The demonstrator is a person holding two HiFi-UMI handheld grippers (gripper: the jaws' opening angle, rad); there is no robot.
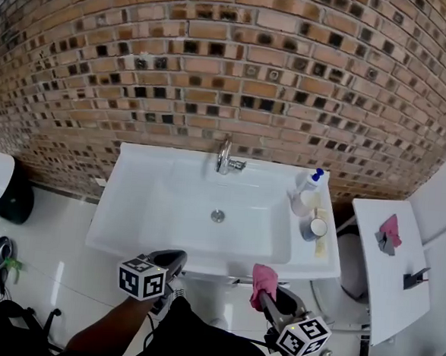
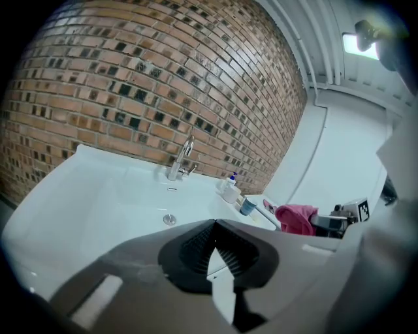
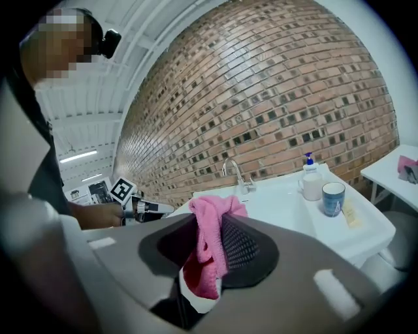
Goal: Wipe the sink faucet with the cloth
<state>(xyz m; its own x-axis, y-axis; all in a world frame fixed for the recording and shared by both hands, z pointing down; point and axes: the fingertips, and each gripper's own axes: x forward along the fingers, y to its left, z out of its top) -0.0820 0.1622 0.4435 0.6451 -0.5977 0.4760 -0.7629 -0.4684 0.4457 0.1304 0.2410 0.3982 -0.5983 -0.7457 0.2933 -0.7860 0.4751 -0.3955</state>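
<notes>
A chrome faucet [image 1: 224, 157] stands at the back rim of a white sink [image 1: 130, 205], against the brick wall; it also shows in the left gripper view as the faucet [image 2: 181, 159] and in the right gripper view as the faucet [image 3: 236, 175]. My right gripper [image 1: 264, 294] is shut on a pink cloth [image 1: 262, 282], held in front of the sink's near edge, right of centre. The cloth [image 3: 210, 248] hangs bunched between the jaws. My left gripper [image 1: 173, 263] is shut and holds nothing, just before the sink's front edge.
On the sink's right ledge stand a pump bottle [image 1: 307, 189], a blue cup [image 1: 312, 228] and a yellowish bar [image 1: 321, 241]. A white side table [image 1: 397, 300] at right carries another pink cloth [image 1: 390, 229] and a dark clip [image 1: 415, 278]. A dark bin [image 1: 12, 197] sits at left.
</notes>
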